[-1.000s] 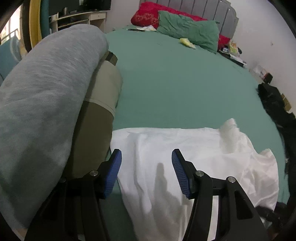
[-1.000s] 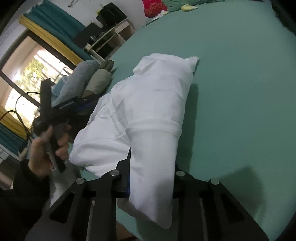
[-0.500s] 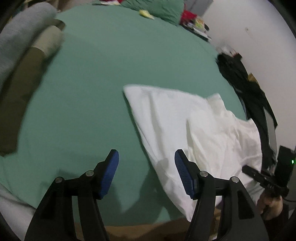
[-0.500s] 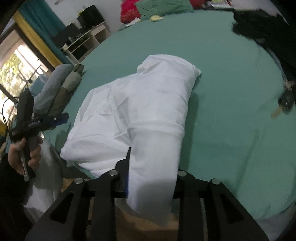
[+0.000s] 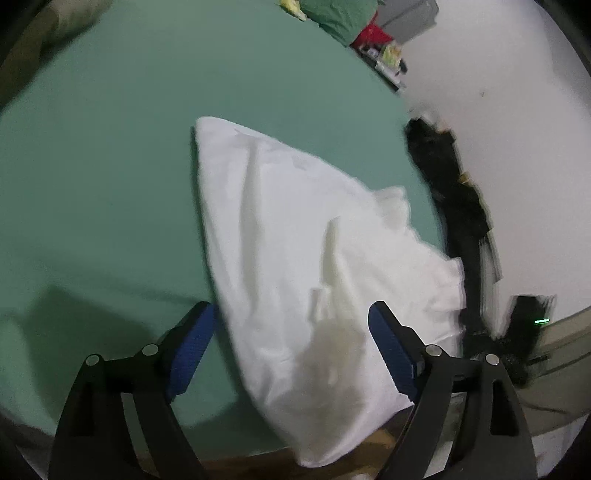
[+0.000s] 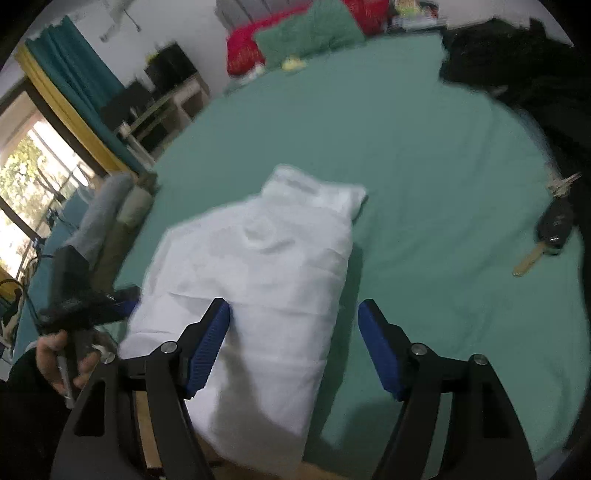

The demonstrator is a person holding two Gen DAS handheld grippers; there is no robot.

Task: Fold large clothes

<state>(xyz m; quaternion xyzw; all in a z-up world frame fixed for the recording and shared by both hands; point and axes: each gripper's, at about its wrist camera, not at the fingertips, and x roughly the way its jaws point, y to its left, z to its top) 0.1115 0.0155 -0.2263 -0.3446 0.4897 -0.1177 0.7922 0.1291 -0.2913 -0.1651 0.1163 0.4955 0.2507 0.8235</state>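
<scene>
A white garment (image 5: 295, 258) lies partly folded on the green bed sheet (image 5: 110, 184), its near end hanging over the bed's front edge. My left gripper (image 5: 291, 347) is open, its blue pads on either side of the garment's near end, not closed on it. In the right wrist view the same garment (image 6: 266, 258) lies lengthwise ahead. My right gripper (image 6: 295, 347) is open and empty above the garment's near right part. The left gripper (image 6: 85, 299) shows in a hand at the left.
Rolled grey and olive clothes (image 6: 110, 221) lie at the bed's left edge. Black clothes (image 5: 450, 192) lie along the right side, with keys (image 6: 554, 225) on the sheet. Pillows (image 6: 306, 33) are at the headboard. A shelf and window stand at the left.
My right gripper has opened and let go of the white garment's end, which now lies on the bed. My left gripper has swung right, from the rolled clothes to over the garment's near end.
</scene>
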